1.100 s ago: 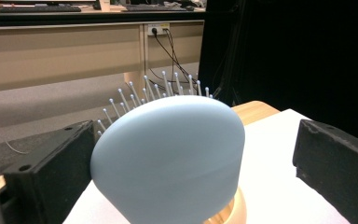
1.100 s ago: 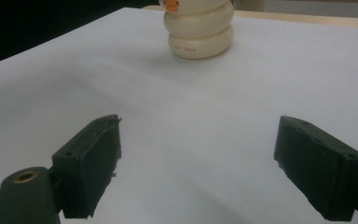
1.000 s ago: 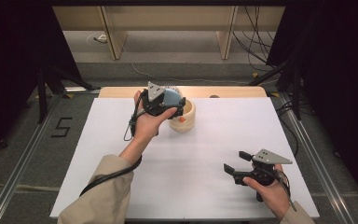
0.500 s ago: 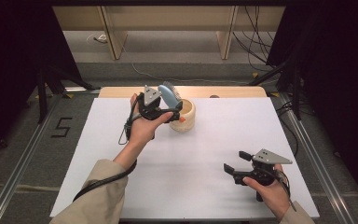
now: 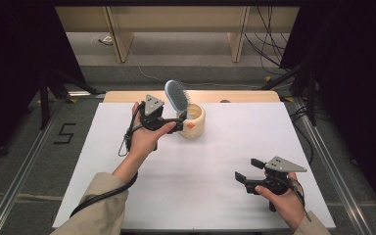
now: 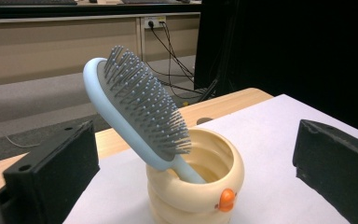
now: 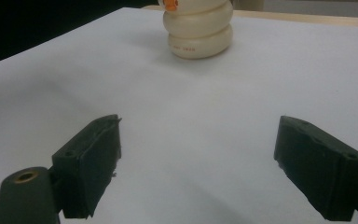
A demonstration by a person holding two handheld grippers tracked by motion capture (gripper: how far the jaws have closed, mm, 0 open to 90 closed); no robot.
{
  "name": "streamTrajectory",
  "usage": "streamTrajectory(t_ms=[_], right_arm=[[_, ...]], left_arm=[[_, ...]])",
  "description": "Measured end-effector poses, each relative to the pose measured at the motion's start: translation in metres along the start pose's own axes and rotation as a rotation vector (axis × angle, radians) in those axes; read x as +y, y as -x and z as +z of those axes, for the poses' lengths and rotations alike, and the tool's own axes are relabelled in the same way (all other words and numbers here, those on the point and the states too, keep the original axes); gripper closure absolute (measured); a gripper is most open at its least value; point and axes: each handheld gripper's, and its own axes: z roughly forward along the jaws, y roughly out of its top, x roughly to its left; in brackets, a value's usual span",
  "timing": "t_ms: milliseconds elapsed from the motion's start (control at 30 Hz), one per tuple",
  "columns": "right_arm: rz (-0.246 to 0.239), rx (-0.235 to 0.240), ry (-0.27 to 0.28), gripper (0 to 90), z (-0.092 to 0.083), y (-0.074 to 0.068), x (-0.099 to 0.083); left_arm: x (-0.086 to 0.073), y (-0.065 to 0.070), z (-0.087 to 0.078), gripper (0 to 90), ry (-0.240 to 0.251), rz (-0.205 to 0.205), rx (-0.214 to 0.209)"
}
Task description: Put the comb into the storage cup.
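High view: pale blue oval hairbrush with grey bristles (image 5: pixel 176 95) stands handle-down, leaning, in cream ringed duck-face cup (image 5: pixel 194 122) at far edge of white table (image 5: pixel 200 166) | left gripper view: left gripper (image 6: pixel 191 163) spread wide, empty, just beside cup | right gripper view: right gripper (image 7: pixel 196 163) wide apart, holding nothing, well away

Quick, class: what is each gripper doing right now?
Left gripper: open, holding nothing, beside the hairbrush in the duck cup.
Right gripper: open, holding nothing.
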Motion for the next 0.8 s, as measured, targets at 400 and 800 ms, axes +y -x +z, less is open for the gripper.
streamTrajectory(t_ms=[400, 800], right_arm=[[-0.001, -0.002, 0.002, 15.5, 0.0, 0.0, 0.0], [-0.004, -0.005, 0.006, 15.5, -0.001, 0.0, 0.001]], left_arm=[[-0.021, -0.004, -0.027, 0.0, -0.017, 0.001, -0.023], [-0.049, -0.008, -0.05, 0.0, -0.053, 0.034, -0.039]])
